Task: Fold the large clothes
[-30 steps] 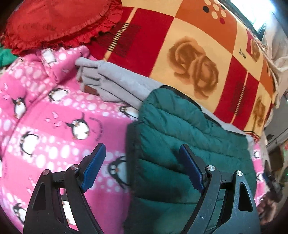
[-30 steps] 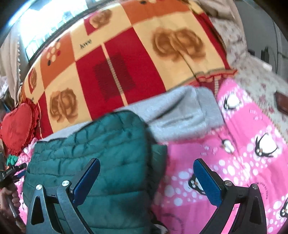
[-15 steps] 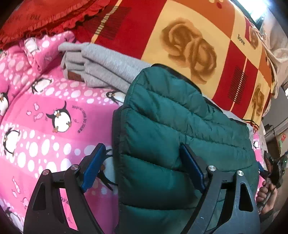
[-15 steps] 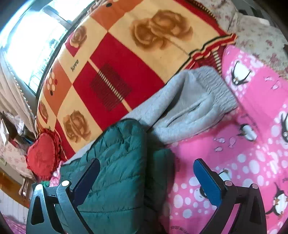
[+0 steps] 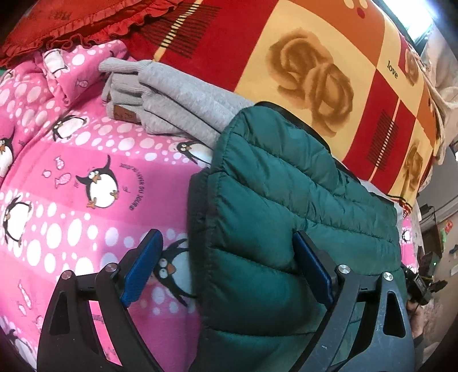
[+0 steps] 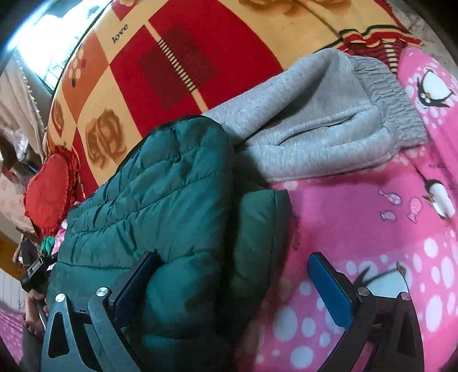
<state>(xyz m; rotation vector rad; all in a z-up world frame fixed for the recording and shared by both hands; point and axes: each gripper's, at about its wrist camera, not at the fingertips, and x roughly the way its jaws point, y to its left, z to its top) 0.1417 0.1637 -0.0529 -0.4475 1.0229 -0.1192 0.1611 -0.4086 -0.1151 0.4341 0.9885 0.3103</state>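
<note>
A folded dark green quilted jacket lies on the pink penguin blanket, its far end resting on folded grey sweatpants. My left gripper is open, its jaws straddling the jacket's left edge, with the right pad pressed into the jacket. In the right wrist view the jacket fills the left half, with the grey sweatpants behind it. My right gripper is open, straddling the jacket's right folded edge, with the left pad sunk into the fabric.
A red, orange and cream rose-patterned blanket rises behind the clothes. A red frilled heart cushion lies at the far left and also shows in the right wrist view. Room clutter lies past the bed's right end.
Both grippers have moved closer and lower onto the jacket ends, and their inner pads now press into the fabric. The jaws stayed open.
</note>
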